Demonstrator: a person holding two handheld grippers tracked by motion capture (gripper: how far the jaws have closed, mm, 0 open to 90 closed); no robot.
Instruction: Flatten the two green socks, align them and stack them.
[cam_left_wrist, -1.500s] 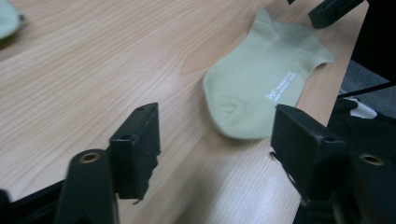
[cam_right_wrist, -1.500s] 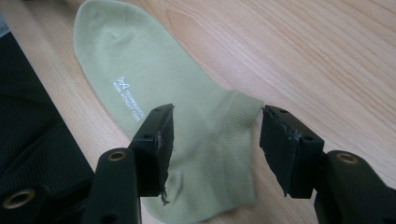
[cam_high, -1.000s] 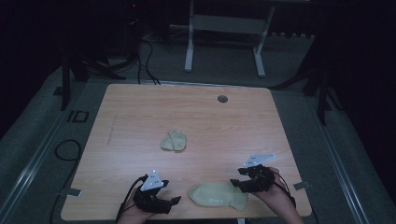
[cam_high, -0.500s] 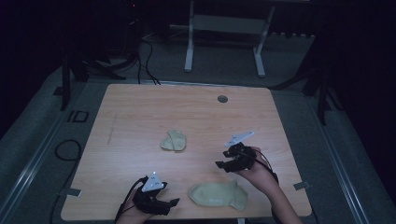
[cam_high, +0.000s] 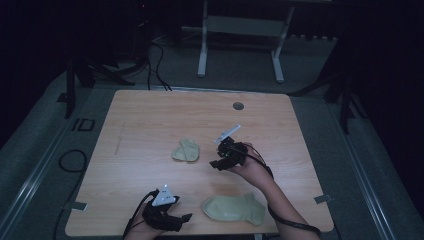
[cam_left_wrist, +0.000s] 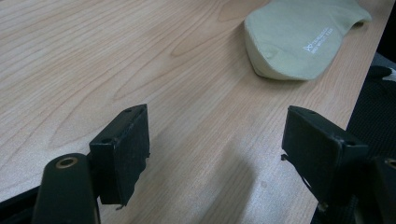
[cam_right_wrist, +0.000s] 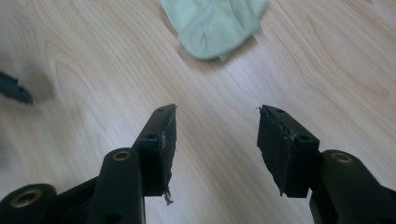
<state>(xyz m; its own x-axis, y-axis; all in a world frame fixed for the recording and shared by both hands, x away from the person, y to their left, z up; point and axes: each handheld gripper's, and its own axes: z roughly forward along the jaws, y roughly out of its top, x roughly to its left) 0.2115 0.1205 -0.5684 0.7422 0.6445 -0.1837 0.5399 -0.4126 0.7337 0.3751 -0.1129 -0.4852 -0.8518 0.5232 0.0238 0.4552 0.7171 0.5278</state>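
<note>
Crumpled sock (cam_high: 185, 150), mid-bench: lay just left of right claw (cam_high: 218, 162), jaws spread, empty; left claw (cam_high: 186, 218) spread, near front edge

Right gripper (cam_high: 216, 163) moved from flat sock (cam_high: 234, 208) toward crumpled sock (cam_high: 186, 150).

Dim, underexposed high view: wooden table (cam_high: 150, 130) lit softly from above, surroundings sunk into near-black. Brighter, evenly lit gripper views, with faint diffuse shadows under the jaws. Slight motion blur across the right gripper view, crumpled sock (cam_right_wrist: 215, 23) at upper centre smeared; near jaws soft-edged.
</note>
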